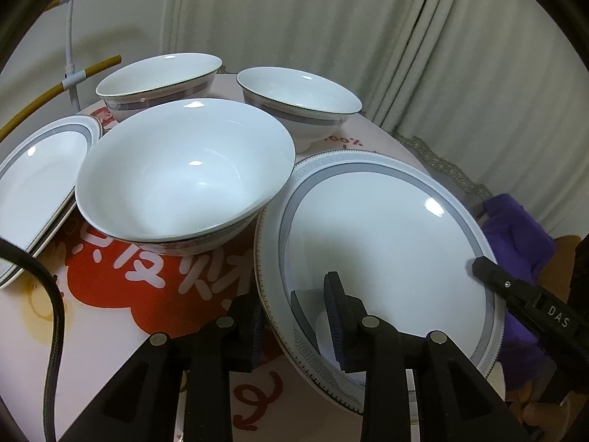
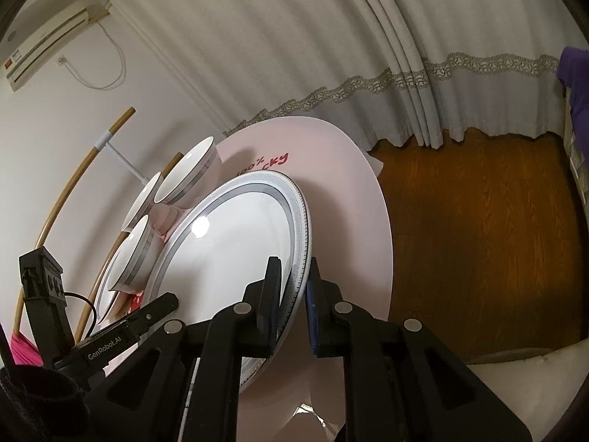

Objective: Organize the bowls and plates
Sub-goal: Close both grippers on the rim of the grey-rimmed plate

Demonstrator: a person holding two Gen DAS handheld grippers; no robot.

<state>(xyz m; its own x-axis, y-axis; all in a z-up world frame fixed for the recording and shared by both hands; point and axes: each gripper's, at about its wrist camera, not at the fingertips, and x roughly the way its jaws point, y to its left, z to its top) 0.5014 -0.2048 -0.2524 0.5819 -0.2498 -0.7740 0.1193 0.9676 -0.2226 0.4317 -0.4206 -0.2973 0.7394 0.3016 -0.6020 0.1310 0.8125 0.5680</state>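
Item: large plate [image 1: 386,243], white with grey key-pattern rim, on the round pink table [image 2: 353,169], near its front edge. It appears tipped, its near edge raised; whether the far edge touches the table cannot be told.

Left gripper [image 1: 294,316]: jaws straddle the plate's near-left rim, one finger over the well, the other outside and below the edge. They look closed on the rim, though actual pad contact is not clear.

Right gripper [image 2: 294,283]: jaws clamped across the plate's rim on the opposite side, one finger on the upper face, the other beneath.

Also present: stacked bowls [image 1: 184,180] just beside the plate's left edge, nearly touching; two single bowls behind, left [image 1: 158,81] and right [image 1: 298,99]; a stack of plates [image 1: 36,180] at far left. Red-printed mat [image 1: 147,265] under the dishes. Curtain [image 1: 331,18] behind.

Hazards, as judged:
- Glazed rim held by narrow pads; uneven lift between the two grippers may twist the plate loose.
- Sweeping left risks striking the stacked bowls and toppling the upper one.
- Plate sits near the table edge; a slip may send it to the wooden floor [image 2: 478,221].
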